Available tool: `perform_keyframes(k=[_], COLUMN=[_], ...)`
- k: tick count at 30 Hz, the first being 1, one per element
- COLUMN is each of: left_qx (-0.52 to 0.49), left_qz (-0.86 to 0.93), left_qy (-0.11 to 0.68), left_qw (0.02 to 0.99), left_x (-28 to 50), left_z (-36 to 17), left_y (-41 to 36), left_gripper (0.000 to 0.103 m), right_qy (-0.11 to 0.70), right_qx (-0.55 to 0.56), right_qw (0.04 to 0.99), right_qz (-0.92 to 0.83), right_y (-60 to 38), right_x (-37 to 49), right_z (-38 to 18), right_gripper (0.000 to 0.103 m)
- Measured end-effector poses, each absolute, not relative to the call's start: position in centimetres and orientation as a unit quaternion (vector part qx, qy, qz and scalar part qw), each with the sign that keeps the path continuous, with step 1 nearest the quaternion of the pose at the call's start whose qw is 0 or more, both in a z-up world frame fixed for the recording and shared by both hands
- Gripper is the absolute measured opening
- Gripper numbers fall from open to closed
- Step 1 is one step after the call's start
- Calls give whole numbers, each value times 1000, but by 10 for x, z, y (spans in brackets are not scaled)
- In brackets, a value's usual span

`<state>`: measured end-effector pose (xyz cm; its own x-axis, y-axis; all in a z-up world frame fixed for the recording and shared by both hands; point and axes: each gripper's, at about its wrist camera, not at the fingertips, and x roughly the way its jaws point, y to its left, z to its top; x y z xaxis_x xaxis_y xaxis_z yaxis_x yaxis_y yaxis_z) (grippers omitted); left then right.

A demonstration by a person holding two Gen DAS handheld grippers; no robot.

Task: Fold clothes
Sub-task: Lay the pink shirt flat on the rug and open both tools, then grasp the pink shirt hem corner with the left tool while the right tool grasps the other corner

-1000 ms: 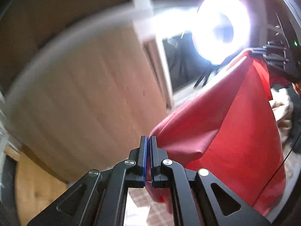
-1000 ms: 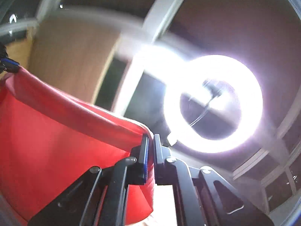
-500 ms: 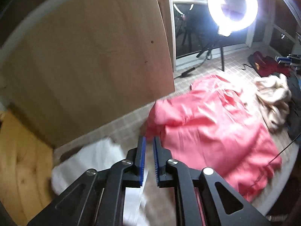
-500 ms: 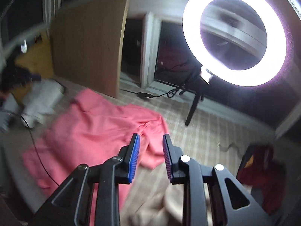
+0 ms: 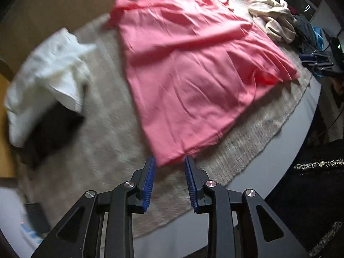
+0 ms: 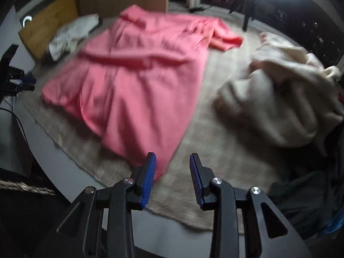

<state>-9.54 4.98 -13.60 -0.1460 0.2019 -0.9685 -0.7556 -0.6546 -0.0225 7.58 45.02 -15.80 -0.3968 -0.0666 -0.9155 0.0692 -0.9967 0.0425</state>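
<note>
The pink garment (image 5: pixel 193 75) lies spread on the beige rug (image 5: pixel 107 129); your left gripper (image 5: pixel 169 180) and right gripper (image 6: pixel 172 176), jaws just opened, hover empty over its near corners. Grab too deep and you likely bunch the rug too.

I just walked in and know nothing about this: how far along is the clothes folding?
Early. Done: the pink garment lies spread on the beige rug. In hand: nothing; the left gripper and right gripper have just been opening, with only a pink corner near each. Left: no fold shows yet, and the crumpled cream garment and white garment wait.
</note>
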Motion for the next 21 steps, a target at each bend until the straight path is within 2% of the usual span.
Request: perform_keyframes(k=[11, 12, 13, 14, 17, 21], left_qx=[-568, -566, -565, -563, -553, -535], left_qz=[709, 708, 706, 706, 723, 756], left_qy=[246, 245, 243, 240, 210, 140], left_qw=[338, 345, 351, 356, 357, 350], left_x=[-106, -105, -105, -105, -110, -119], left_z=[-158, -158, -159, -158, -144, -107], left_y=[55, 57, 60, 61, 56, 27], left_gripper=[25, 23, 6, 1, 1, 1], right_qy=[-14, -13, -12, -13, -12, -1], right_qx=[546, 547, 548, 549, 548, 549], right_qw=[37, 35, 33, 33, 35, 40], right_qz=[-837, -836, -836, -835, -836, -835], right_y=[445, 445, 445, 445, 445, 439], right_x=[89, 91, 93, 93, 94, 94], right_z=[-164, -165, -166, -167, -171, -178], right_gripper=[32, 32, 32, 32, 33, 40])
